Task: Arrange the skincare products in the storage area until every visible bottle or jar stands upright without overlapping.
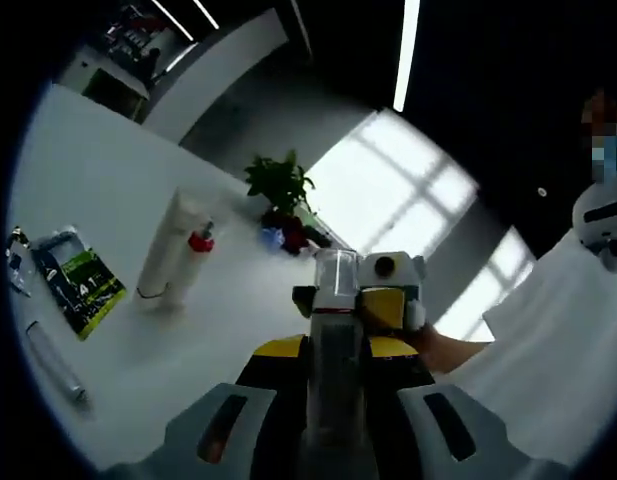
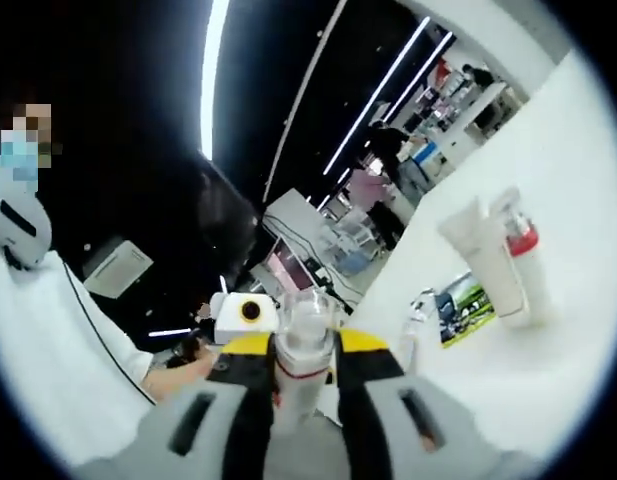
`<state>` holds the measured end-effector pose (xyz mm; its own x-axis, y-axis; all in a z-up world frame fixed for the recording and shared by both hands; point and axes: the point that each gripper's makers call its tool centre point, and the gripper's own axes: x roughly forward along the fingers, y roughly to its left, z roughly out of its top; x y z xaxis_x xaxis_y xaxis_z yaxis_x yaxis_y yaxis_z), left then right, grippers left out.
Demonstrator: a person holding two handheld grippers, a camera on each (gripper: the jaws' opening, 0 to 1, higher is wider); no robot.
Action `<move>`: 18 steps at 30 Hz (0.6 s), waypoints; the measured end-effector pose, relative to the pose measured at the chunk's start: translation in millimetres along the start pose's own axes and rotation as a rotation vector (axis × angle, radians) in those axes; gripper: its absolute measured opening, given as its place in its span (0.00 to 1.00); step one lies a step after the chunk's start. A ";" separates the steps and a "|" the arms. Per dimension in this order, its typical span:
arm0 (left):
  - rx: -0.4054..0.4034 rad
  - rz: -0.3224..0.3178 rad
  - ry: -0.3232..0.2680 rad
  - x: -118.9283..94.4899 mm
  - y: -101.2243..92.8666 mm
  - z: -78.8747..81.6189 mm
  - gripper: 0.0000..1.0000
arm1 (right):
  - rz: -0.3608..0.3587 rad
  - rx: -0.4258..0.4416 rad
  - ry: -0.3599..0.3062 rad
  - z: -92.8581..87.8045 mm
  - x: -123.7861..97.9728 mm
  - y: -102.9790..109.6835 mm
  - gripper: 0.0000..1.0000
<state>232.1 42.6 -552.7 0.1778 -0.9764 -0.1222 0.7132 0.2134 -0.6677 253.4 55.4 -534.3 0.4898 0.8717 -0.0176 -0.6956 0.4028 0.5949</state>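
Left gripper view: the left gripper (image 1: 333, 420), grey-jawed with yellow and black housing, has its jaws closed against the sides of a clear cylindrical bottle with a transparent cap and thin red band (image 1: 335, 340); the bottle rises between the jaws, lifted off the white table (image 1: 108, 170). Just beyond it, facing, stands the right gripper (image 1: 388, 300), a hand behind it; whether it also touches the bottle cannot be told from here.

On the table, well apart from the held bottle: a tall white tube standing on its cap (image 1: 168, 250), touching or just beside a slim white spray bottle with red collar (image 1: 195, 262); a flat green-and-black sachet (image 1: 83, 282) lying near the edge; a clear slender tube (image 1: 54, 360) lying flat; a small dark item (image 1: 18, 262), too small to tell. A potted green plant (image 1: 280, 185) stands farther back. A person in a white shirt (image 1: 558, 350) occupies the right side.

Right gripper view: the right gripper (image 2: 300, 410), jaws narrow, is closed on the same clear bottle (image 2: 302, 350). The white tube (image 2: 486, 260) and red-collared bottle (image 2: 523, 255) stand side by side on the table (image 2: 568, 130); the sachet (image 2: 463, 305) lies nearby.
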 end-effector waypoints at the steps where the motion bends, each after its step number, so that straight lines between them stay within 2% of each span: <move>1: 0.031 0.019 0.045 2.4 3.5 -4.3 0.18 | -0.011 -0.029 0.020 -1.8 -0.2 -0.2 0.22; 9: 0.329 0.111 0.267 22.5 18.5 -14.9 0.21 | -0.128 -0.323 0.154 -5.4 -5.4 -7.7 0.22; 12: 0.418 0.138 0.318 30.9 24.1 -17.9 0.21 | -0.165 -0.427 0.206 -7.2 -8.1 -12.2 0.21; 18: 0.538 0.163 0.404 43.6 33.2 -24.6 0.20 | -0.223 -0.518 0.276 -10.4 -14.6 -20.5 0.21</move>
<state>246.8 6.4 -598.3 0.1191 -0.8433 -0.5241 0.9545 0.2426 -0.1734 255.1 37.3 -554.6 0.5470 0.7630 -0.3445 -0.7905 0.6062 0.0875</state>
